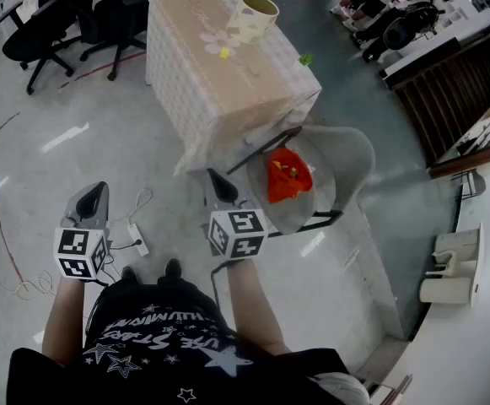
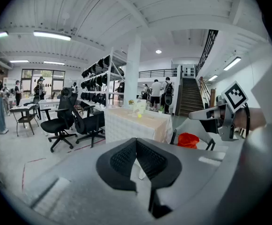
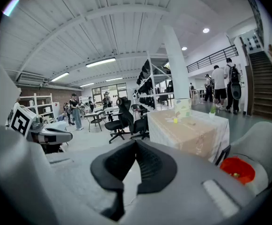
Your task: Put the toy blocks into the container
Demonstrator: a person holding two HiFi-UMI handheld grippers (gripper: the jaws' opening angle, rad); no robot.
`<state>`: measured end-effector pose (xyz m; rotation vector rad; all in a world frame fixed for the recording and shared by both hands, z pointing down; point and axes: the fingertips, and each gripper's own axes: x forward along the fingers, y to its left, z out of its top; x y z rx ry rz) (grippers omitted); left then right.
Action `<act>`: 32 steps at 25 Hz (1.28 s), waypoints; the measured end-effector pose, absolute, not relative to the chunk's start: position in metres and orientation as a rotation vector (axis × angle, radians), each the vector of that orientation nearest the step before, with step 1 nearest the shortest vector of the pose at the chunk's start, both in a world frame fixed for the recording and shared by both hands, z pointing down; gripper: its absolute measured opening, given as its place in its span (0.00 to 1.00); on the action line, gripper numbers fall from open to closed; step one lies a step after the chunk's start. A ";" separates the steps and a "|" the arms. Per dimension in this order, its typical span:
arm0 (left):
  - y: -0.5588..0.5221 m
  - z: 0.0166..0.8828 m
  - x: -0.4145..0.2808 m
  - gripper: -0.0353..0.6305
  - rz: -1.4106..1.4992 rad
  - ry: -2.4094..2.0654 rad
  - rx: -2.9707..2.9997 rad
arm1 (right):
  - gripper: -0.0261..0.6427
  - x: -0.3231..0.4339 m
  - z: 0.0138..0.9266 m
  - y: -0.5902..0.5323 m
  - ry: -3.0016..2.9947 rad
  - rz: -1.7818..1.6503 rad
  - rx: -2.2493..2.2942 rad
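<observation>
A patterned cup-like container (image 1: 255,17) (image 3: 182,108) stands at the far end of a cloth-covered table (image 1: 202,83). A small yellow block (image 1: 224,53) (image 3: 175,121) lies on the cloth just in front of it. A green block (image 1: 306,59) sits near the table's right edge. Both grippers hang over the floor, well short of the table. My left gripper (image 1: 93,197) (image 2: 136,142) is shut with nothing in it. My right gripper (image 1: 220,184) (image 3: 136,144), beside the chair, is also shut and holds nothing.
A grey shell chair (image 1: 354,163) holding a red bag (image 1: 288,175) stands between my right gripper and the table. A power strip (image 1: 137,239) with cables lies on the floor. Black office chairs (image 1: 51,15) stand at the far left. People (image 3: 222,86) stand in the background.
</observation>
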<state>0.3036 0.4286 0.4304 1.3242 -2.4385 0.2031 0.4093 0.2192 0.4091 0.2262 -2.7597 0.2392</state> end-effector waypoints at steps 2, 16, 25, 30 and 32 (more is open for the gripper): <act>0.442 0.434 0.308 0.07 0.196 -2.399 1.347 | 0.04 0.408 0.409 0.233 -2.748 0.240 0.230; 0.499 0.441 0.303 0.07 0.201 -2.362 1.363 | 0.05 0.400 0.414 0.296 -2.700 0.176 0.186; 0.539 0.437 0.286 0.07 0.129 -2.390 1.377 | 0.16 0.392 0.407 0.316 -2.751 0.195 0.326; 0.563 0.445 0.280 0.07 0.125 -2.373 1.384 | 0.42 0.393 0.419 0.338 -2.731 0.190 0.379; 0.570 0.449 0.280 0.07 0.117 -2.356 1.384 | 0.43 0.396 0.425 0.341 -2.712 0.204 0.394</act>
